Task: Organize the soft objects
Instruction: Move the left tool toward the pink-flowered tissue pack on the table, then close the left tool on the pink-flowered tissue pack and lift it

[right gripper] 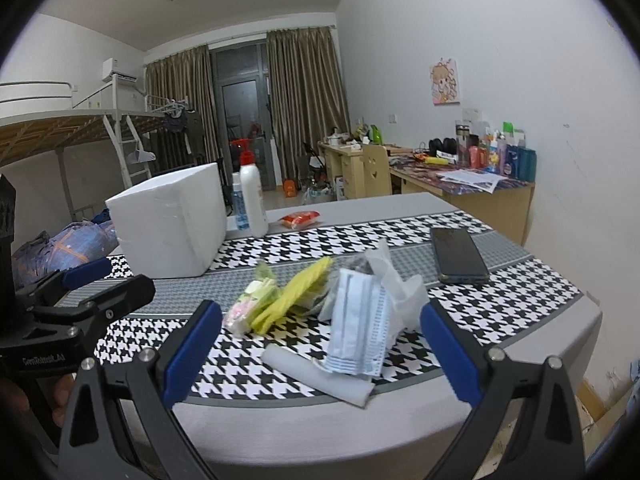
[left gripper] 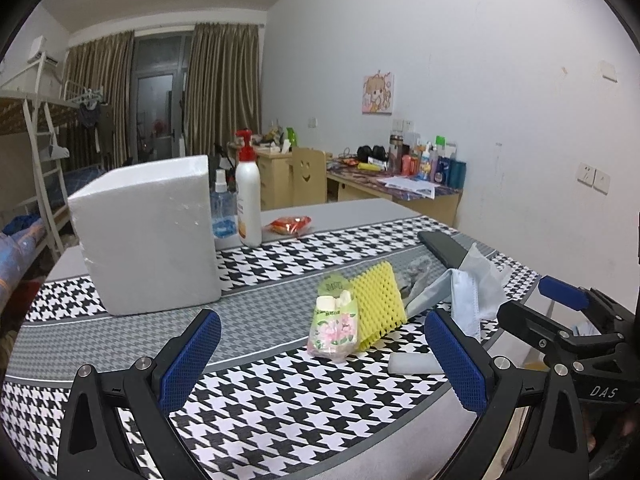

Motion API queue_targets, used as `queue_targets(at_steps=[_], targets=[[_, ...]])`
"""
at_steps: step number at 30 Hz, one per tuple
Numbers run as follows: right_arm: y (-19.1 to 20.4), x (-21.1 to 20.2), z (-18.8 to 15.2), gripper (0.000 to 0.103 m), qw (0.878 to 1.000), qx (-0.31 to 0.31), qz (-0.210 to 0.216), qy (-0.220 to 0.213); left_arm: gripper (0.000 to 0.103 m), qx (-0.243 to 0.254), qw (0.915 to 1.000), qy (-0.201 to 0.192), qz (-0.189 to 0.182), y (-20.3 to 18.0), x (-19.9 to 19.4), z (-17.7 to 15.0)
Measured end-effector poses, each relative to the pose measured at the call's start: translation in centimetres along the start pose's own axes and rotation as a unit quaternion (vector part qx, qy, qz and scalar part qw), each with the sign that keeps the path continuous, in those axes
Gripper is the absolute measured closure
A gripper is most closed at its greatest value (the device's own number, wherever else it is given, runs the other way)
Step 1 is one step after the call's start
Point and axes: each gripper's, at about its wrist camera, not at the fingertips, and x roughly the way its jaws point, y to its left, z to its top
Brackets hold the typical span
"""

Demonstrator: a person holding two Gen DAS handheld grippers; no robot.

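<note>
Facing the pile of soft objects, both grippers are held wide open and empty near the table's front edge. The right gripper (right gripper: pixel 322 354) is nearer the face mask (right gripper: pixel 358 320), which stands just ahead between its jaws, long axis upright. A white foam roll (right gripper: pixel 316 372) lies crosswise beneath it. Farther left lie the yellow sponge (left gripper: pixel 380 304) and tissue packet (left gripper: pixel 334 328), ahead of the left gripper (left gripper: pixel 322 360). Open cloth is seen leftward, before the foam box (left gripper: pixel 148 236).

Matt white foam box (left gripper: pixel 148 236), faintly grainy. Woven houndstooth tablecloth (left gripper: pixel 304 404). Pitted yellow sponge (left gripper: pixel 378 304). Glossy plastic tissue packet (left gripper: pixel 334 328). Pleated, probably non-woven, mask (right gripper: pixel 356 320). Glossy black phone (right gripper: pixel 458 256). Textured blue gripper pads (left gripper: pixel 192 360).
</note>
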Motion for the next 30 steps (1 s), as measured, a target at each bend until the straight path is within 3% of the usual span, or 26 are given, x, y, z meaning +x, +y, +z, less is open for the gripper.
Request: queue_targets(at_steps=[30], targets=[[-3.4, 4.3, -0.6, 0.002, 0.998, 0.017, -0.026, 0.055, 0.001, 0.019, 0.9951, 0.095, 0.022, -0.3, 7.6, 0.0]])
